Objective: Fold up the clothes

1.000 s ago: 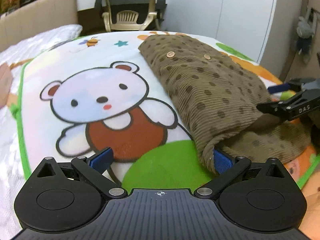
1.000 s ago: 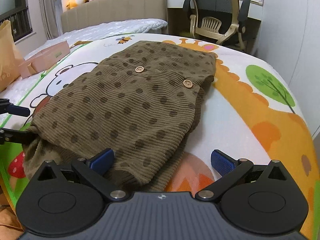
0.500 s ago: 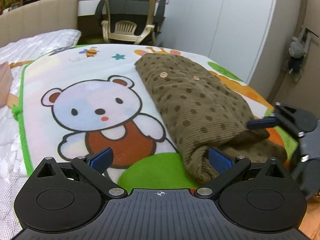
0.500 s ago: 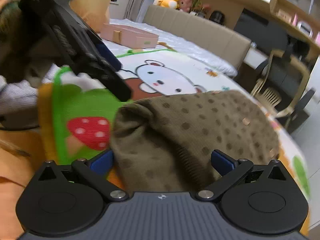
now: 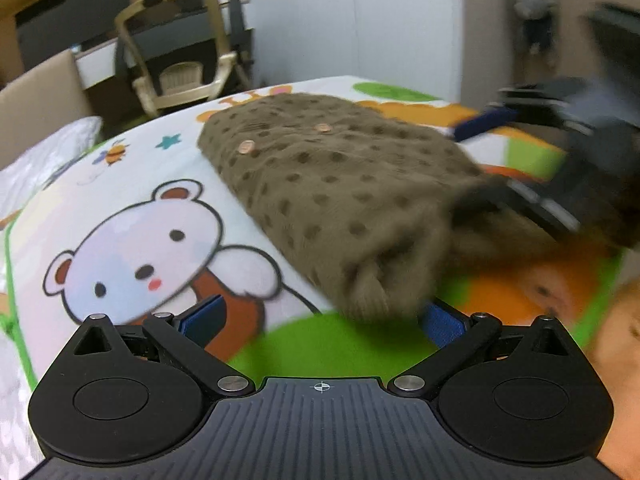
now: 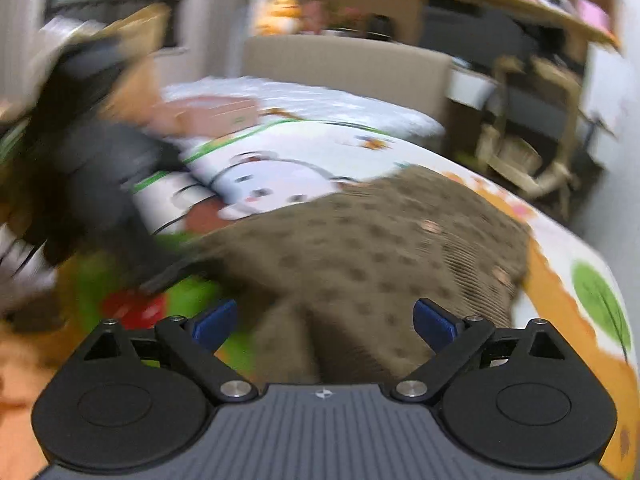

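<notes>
I am holding my left gripper wide open and empty at the near end of the garment, my right gripper equally spread with the cloth bunching between its fingers, nothing pinched. The garment is lying half-folded on the mat, running away toward the chair. I am judging it best to grip both near corners together and carry them level to the far edge.

The right hand-held gripper has its jaws spread wide over the near edge of the brown dotted garment. The garment lies on the cartoon blanket. Left of the garment, the left hand-held gripper appears blurred.
</notes>
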Motion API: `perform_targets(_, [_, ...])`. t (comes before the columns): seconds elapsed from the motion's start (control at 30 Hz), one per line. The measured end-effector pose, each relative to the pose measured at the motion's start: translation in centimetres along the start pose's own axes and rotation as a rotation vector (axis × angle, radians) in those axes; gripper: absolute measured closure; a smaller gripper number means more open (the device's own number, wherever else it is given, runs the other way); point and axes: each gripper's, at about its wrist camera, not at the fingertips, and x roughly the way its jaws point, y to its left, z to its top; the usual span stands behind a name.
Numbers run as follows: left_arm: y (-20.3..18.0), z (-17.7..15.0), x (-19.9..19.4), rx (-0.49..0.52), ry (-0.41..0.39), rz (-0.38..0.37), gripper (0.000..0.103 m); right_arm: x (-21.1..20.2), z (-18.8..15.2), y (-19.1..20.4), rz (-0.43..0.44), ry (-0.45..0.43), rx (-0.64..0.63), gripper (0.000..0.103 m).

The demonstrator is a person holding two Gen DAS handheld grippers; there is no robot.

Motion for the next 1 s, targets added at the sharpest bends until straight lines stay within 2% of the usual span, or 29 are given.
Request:
perform_targets(0.03, [0.4, 0.6, 0.2, -0.029, -0.010, -0.003, 0.000, 0.2, -0.1, 1.2, -0.004, -0.007, -0.075, 0.004])
perform_targets(0.1, [1.2, 1.7, 0.5, -0.084, -0.032, -0.023, 0.000, 1.3, -0.1, 3.0, -0.075, -0.011, -0.208, 0.004])
perform_targets(0.17, [1.3, 2.6, 0.5, -0.088, -0.045, -0.042, 0.000, 2.8, 0.2, 2.7, -0.118, -0.002, -0.226, 0.005])
perform_targets(0.23, [1.1, 3.3, 0.6, -0.074, -0.058, -0.051, 0.000, 4.3, 0.6, 2.1, -0.152, 0.009, -0.221, 0.023])
perform_targets(0.27, [0.9, 3.5, 0.5, -0.057, -0.065, -0.051, 0.000, 4.8, 0.9, 1.1, -0.152, 0.025, -0.189, 0.048])
perform_targets(0.3, [0.9, 3.5, 0.2, -0.049, -0.072, -0.052, 0.000, 4.9, 1.2, -0.1, -0.120, 0.034, -0.131, 0.059])
perform_targets(0.4, [1.0, 3.2, -1.2, -0.027, -0.101, -0.057, 0.000, 3.2, 2.0, -3.1, -0.061, 0.016, 0.017, 0.070])
perform_targets(0.53, [-0.3, 2.0, -2.7, 0.081, -0.155, -0.037, 0.000, 0.8, 2.7, -3.7, -0.068, 0.005, 0.043, 0.078])
perform_targets(0.73, [-5.1, 0.6, -2.4, 0.391, -0.272, 0.063, 0.000, -4.2, 2.8, -4.4, -0.014, 0.024, 0.086, 0.081])
perform_targets(0.77, [-5.6, 0.5, -2.3, 0.418, -0.282, 0.063, 0.000, -5.3, 2.9, -4.4, -0.001, 0.026, 0.080, 0.081])
perform_targets(1.0, [-7.1, 1.8, 0.4, 0.439, -0.308, -0.036, 0.000, -8.0, 4.1, -5.7, 0.031, 0.059, -0.022, 0.081])
